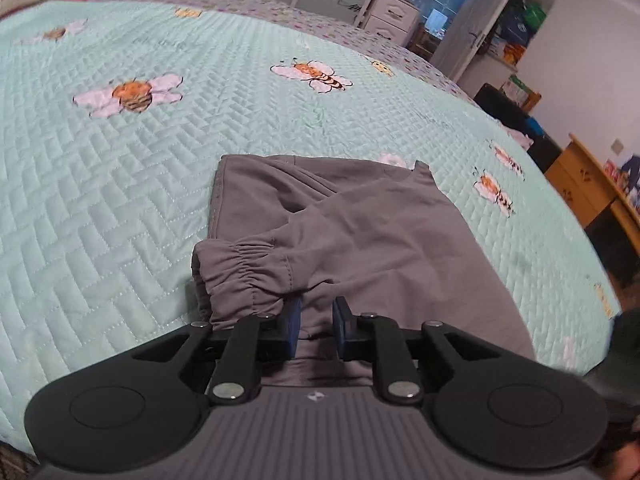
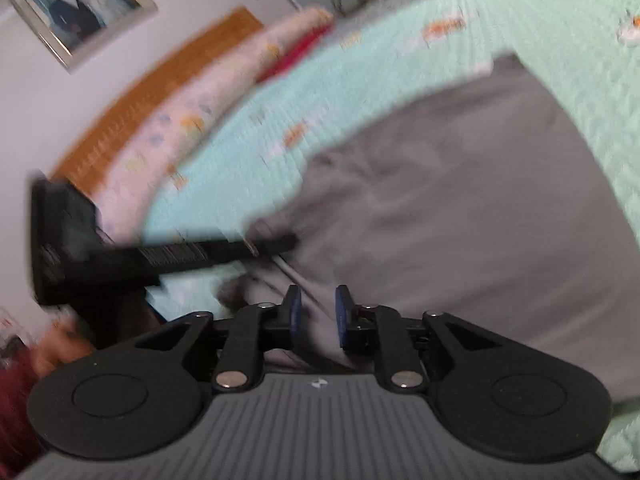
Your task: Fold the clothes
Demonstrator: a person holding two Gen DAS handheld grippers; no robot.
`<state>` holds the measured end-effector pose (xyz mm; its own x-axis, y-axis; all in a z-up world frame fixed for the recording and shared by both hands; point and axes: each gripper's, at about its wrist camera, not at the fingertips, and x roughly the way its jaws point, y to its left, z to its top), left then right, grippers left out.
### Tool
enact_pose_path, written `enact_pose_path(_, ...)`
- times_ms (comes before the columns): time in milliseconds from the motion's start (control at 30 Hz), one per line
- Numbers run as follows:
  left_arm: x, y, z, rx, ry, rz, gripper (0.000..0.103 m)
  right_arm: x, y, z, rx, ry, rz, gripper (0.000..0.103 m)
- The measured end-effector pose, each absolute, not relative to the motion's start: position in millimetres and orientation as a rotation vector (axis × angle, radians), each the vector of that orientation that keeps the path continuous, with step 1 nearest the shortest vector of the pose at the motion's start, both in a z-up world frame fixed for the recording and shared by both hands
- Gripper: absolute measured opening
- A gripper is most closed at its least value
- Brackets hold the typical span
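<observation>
A grey garment (image 1: 380, 220) lies partly folded on the mint quilted bedspread (image 1: 120, 180). Its elastic cuff (image 1: 240, 276) is bunched up over the left finger of my left gripper (image 1: 318, 320). Grey cloth fills the narrow gap between that gripper's blue pads, which pinch it. In the blurred right wrist view, the same garment (image 2: 460, 200) spreads to the right. My right gripper (image 2: 318, 312) stands narrow at the garment's near edge with grey cloth between its pads. The black body of the other gripper (image 2: 120, 256) reaches in from the left to the cloth's edge.
A pillow (image 2: 192, 112) and a wooden headboard (image 2: 160, 92) lie along the bed's far side, under a framed picture (image 2: 80, 12). White drawers (image 1: 392, 12) and a wooden desk (image 1: 588, 188) stand beyond the bed. A person's hand (image 2: 52, 352) shows at lower left.
</observation>
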<state>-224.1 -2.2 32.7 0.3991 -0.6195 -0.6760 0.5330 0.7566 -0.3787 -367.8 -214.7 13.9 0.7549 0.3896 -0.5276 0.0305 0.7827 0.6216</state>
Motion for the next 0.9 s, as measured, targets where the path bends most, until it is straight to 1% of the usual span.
enact_pose_path(100,-231,5,38,-0.143,0.884,-0.734,0.02,-369,-220,12,0.688,0.688,0.231,0.019)
enact_pose_path(200,-238,16,43,-0.187,0.865,-0.725,0.023,-371,-224,15,0.678,0.694,0.264,0.02)
enact_pose_path(300,-245,31,47,-0.246,0.847,-0.695,0.028,-377,-230,14,0.704,0.688,0.276,0.027)
enact_pose_path(367,-248,41,48,-0.282,0.844,-0.657,0.034,-383,-232,15,0.717,0.676,0.283,0.032)
enact_pose_path(433,-250,50,48,-0.318,0.84,-0.618,0.036,-388,-236,16,0.731,0.665,0.284,0.041)
enact_pose_path(500,-252,59,48,-0.354,0.837,-0.578,0.038,-394,-241,16,0.75,0.654,0.276,0.041)
enact_pose_path(633,-249,65,46,-0.39,0.858,-0.551,0.048,-407,-254,19,0.782,0.623,0.253,0.043)
enact_pose_path(667,-249,66,45,-0.393,0.864,-0.547,0.048,-410,-257,21,0.782,0.614,0.244,0.045)
enact_pose_path(700,-249,65,45,-0.392,0.865,-0.552,0.048,-413,-260,22,0.783,0.605,0.235,0.051)
enact_pose_path(733,-250,64,45,-0.383,0.863,-0.561,0.049,-417,-263,24,0.782,0.597,0.225,0.054)
enact_pose_path(900,-245,65,40,-0.359,0.874,-0.509,0.051,-434,-284,31,0.761,0.543,0.113,0.054)
